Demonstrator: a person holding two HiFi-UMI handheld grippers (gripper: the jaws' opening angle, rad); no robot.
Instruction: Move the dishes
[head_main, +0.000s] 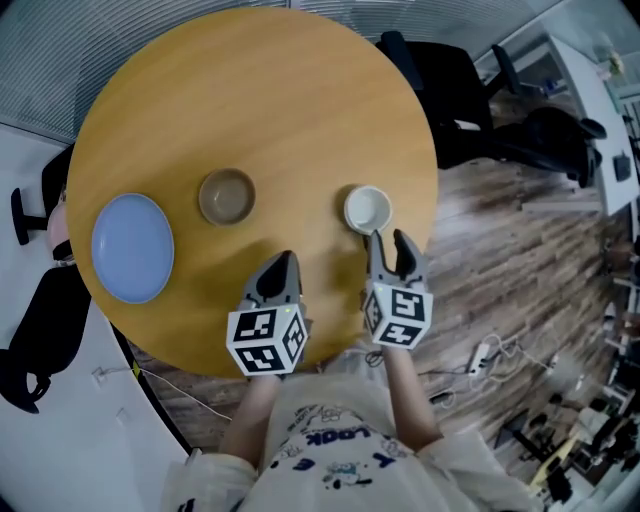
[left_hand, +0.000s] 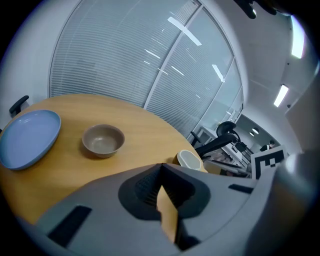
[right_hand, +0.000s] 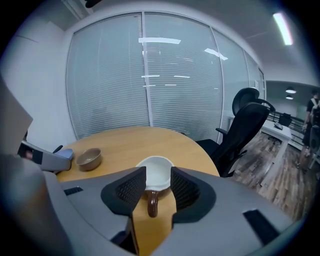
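- Well, three dishes sit on the round wooden table (head_main: 250, 90): one white cup (head_main: 367, 209), one brown bowl (head_main: 226, 196) and one blue plate (head_main: 132, 247).
- They lie in a rough row across the near half of the table, plate at the left, bowl in the middle, cup at the right, each well apart from the next.
- The cup has one brown handle (right_hand: 152, 202), which points back toward me.
- My right gripper (head_main: 388, 245) has its fingers apart, one on either side of that handle. The handle lies in the gap and neither pad presses on it.
- My left gripper (head_main: 283, 262) has its fingers together with nothing between them. It hangs over the near part of the table, near the bowl but not touching it.
- The plate lies close to the table's left edge, and the cup stands near the right edge. The bowl sits further in.
- Both grippers reach in over the near rim, just beside each other.
- Bare wood stretches across the whole far half of the table, beyond all three dishes.
- One black office chair (head_main: 445, 100) stands just beside the far right edge of the table.
- One glass wall with blinds (right_hand: 145, 75) stands behind the far side of the table.
- Plank floor (head_main: 500, 240) spreads out to the right, with a white power strip and cables (head_main: 490, 352) lying on it.
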